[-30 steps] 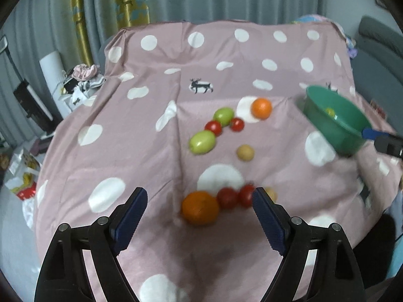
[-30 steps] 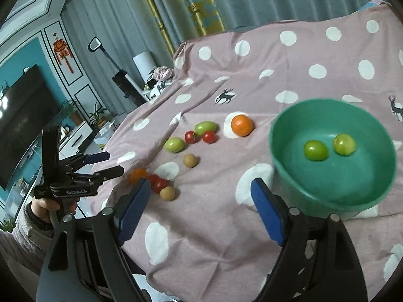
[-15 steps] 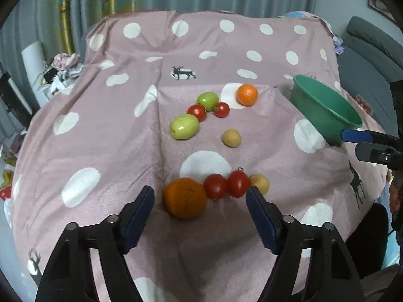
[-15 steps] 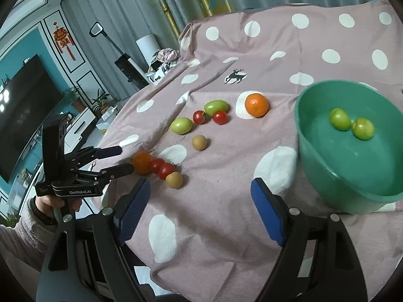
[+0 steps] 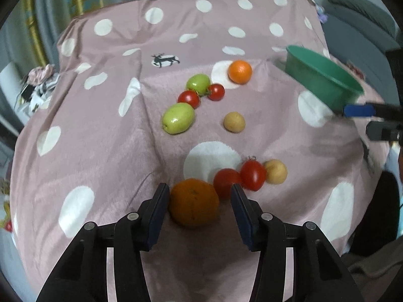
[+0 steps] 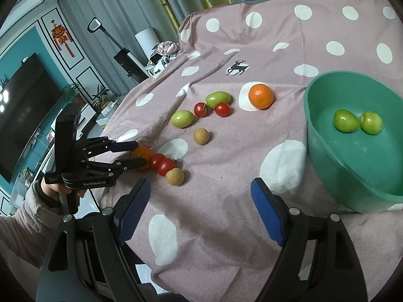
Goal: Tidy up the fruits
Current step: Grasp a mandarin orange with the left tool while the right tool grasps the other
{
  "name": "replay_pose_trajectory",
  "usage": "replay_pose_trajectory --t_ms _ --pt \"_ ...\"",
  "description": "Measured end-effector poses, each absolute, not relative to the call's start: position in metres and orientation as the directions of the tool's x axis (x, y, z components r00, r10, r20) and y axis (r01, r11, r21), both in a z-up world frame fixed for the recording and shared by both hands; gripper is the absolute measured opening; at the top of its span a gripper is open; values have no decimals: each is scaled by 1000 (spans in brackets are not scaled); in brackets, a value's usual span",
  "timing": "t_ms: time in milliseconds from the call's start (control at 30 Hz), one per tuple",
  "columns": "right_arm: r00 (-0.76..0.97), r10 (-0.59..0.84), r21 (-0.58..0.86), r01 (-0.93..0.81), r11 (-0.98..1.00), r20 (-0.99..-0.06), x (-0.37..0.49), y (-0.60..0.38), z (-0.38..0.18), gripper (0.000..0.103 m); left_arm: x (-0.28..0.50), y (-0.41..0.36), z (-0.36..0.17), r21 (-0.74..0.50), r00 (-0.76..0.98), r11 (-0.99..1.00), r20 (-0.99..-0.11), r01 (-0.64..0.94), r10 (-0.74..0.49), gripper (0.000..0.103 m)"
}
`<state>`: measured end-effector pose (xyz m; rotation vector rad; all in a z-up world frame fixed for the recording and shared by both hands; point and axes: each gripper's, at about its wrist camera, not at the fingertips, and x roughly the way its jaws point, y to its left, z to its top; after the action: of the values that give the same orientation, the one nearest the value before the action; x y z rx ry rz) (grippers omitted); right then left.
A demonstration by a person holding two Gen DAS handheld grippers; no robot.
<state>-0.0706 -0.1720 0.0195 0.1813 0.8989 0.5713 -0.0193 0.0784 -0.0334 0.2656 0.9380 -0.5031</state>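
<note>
Done: two round green fruits (image 6: 345,120) lie inside the green plastic basin (image 6: 325,156), which sits near the right edge of the bed.
Left to sort: a large dull orange (image 5: 194,202), two red tomatoes (image 5: 252,175) and a tan round fruit (image 5: 275,171) in a touching row near the front edge; a second tan fruit (image 5: 234,122), two green fruits (image 5: 178,118), two small tomatoes (image 5: 189,98) and a bright orange (image 5: 240,71) toward the middle.
Progress: early, by my judgement; most fruit is outside the basin.
Left gripper (image 5: 197,198): jaws have just been closing around the large orange; the left pad is about touching it, the right pad stands just clear.
Right gripper (image 6: 200,209): jaws spread, nothing between them, near the basin.
Surface: a pink fleece blanket with white dots and deer prints (image 5: 100,151).
Room: grey curtains (image 6: 121,12), a dark television (image 6: 22,105) on a teal wall, a grey sofa (image 5: 362,25).
</note>
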Motion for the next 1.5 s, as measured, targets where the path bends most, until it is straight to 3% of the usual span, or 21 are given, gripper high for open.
replay_pose_trajectory --t_ms 167,300,500,667,867,967,1067,1333,1500 --pt "477 542 379 -398 835 -692 -64 -170 19 82 -17 68 -39 85 471 806 -845 585 -253 51" --pt "467 544 385 -396 833 -697 -57 -166 20 82 -13 65 -42 115 447 770 -863 627 -235 45" --pt "458 545 388 -395 833 -703 -45 -159 21 82 -7 58 -47 132 369 677 -903 724 -218 45" --pt "455 540 412 -356 839 -708 -27 -156 16 82 -4 53 -49 150 416 711 -883 687 -216 44" --pt "491 481 368 -314 875 -726 -5 -152 16 82 -6 73 -42 -7 458 817 -825 577 -331 43" --pt "512 446 333 -301 894 -734 12 -148 16 81 -8 88 -27 -169 489 843 -749 510 -446 43" --pt "522 400 289 -285 914 -753 36 -138 11 80 -7 91 -15 -248 537 851 -685 463 -492 43" --pt "553 193 59 -251 966 -811 96 -116 4 71 4 81 -17 -309 549 850 -659 426 -514 43" --pt "505 125 10 -226 974 -854 122 -116 -13 70 15 84 -21 -330 555 861 -663 386 -503 43"
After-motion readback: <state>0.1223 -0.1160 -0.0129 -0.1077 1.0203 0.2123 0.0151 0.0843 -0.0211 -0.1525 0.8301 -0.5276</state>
